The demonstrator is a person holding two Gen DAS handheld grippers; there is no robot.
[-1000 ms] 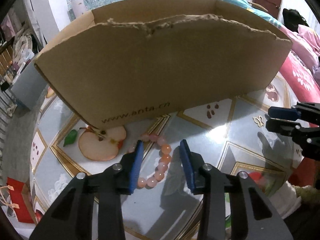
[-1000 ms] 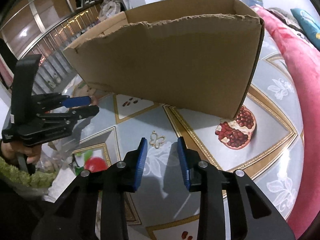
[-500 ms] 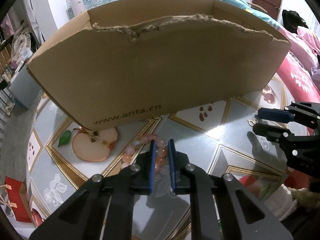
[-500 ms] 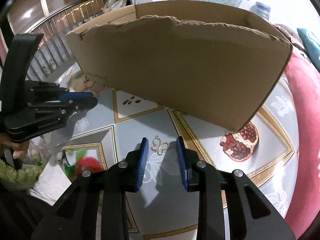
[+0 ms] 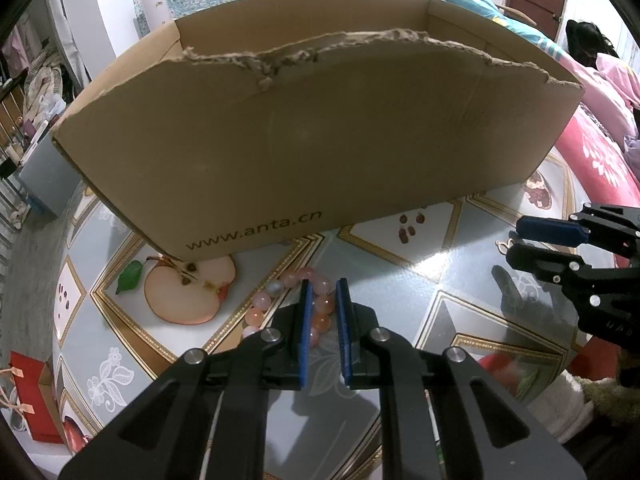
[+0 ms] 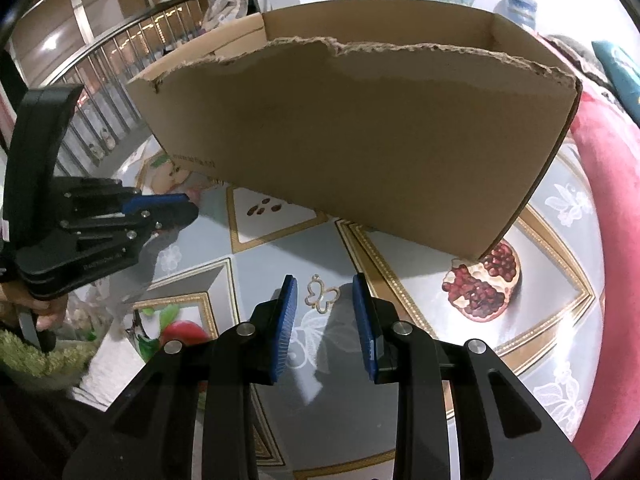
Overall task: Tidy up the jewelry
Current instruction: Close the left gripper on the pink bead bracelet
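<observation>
Left wrist view: the bracelet (image 5: pixel 316 308), a loop of pink beads, lies on the bench (image 5: pixel 400 320) with one side of the loop between the pads of the left tool (image 5: pixel 323 292). The pads are nearly together and look pinched on the beads, though contact itself is hard to confirm. The rest of the loop trails to the tool's left, toward a printed apple. Straight ahead of the tool stands the box (image 5: pixel 320 128), open-topped, its torn near wall rising well above the bracelet, so the carry goes up and forward over that edge.

The right tool (image 6: pixel 323 294) is partly open and holds nothing; a gold butterfly charm (image 6: pixel 321 297) lies flat on the bench in the gap between its tips. The box is ahead of it as well. Each tool is nearest its own piece.
</observation>
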